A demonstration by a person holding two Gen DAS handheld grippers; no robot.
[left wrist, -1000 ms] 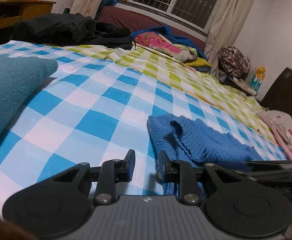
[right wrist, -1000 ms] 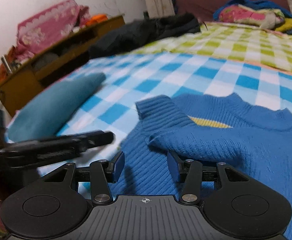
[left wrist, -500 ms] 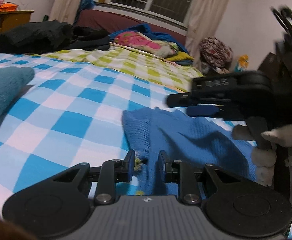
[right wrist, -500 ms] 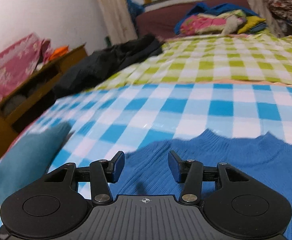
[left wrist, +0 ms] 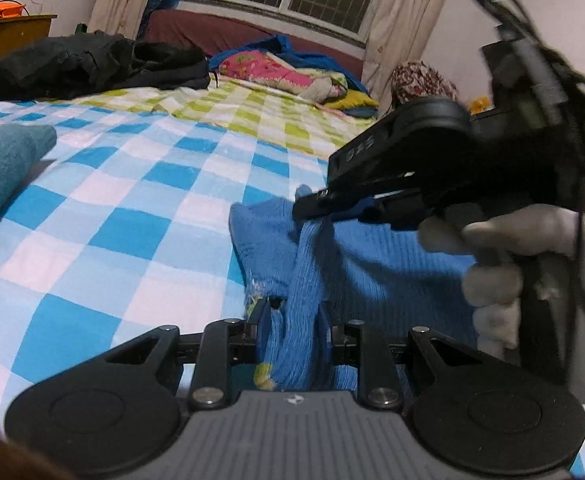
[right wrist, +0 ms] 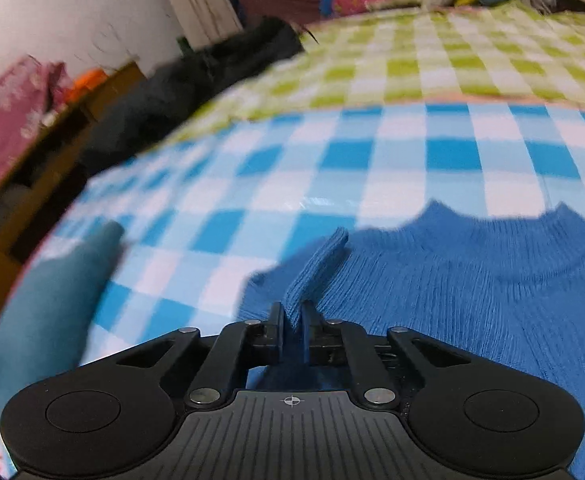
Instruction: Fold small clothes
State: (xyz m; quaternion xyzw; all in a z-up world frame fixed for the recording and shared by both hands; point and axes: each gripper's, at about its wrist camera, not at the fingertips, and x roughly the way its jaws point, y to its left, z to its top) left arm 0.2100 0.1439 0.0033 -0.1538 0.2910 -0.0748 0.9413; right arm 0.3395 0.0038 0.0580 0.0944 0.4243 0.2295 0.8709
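A small blue knitted sweater (right wrist: 472, 292) lies on the blue-and-white checked sheet (left wrist: 132, 220); it also shows in the left wrist view (left wrist: 372, 256). My left gripper (left wrist: 292, 320) is shut on a ridge of the sweater's fabric near its lower edge. My right gripper (right wrist: 291, 320) is shut on a raised fold of the sweater's sleeve, whose cuff sticks up past the fingertips. In the left wrist view the right gripper (left wrist: 316, 206), held by a gloved hand, pinches the sleeve above the sheet.
A folded teal cloth (left wrist: 0, 172) lies at the left; it also shows in the right wrist view (right wrist: 56, 280). Dark clothes (left wrist: 92, 64) and colourful bedding (left wrist: 284, 72) lie on the green checked sheet behind. A wooden cabinet (right wrist: 32, 168) stands left.
Both grippers were open a second ago and have closed on the sweater. The right gripper has swung over to the sleeve and lifted a fold of it.
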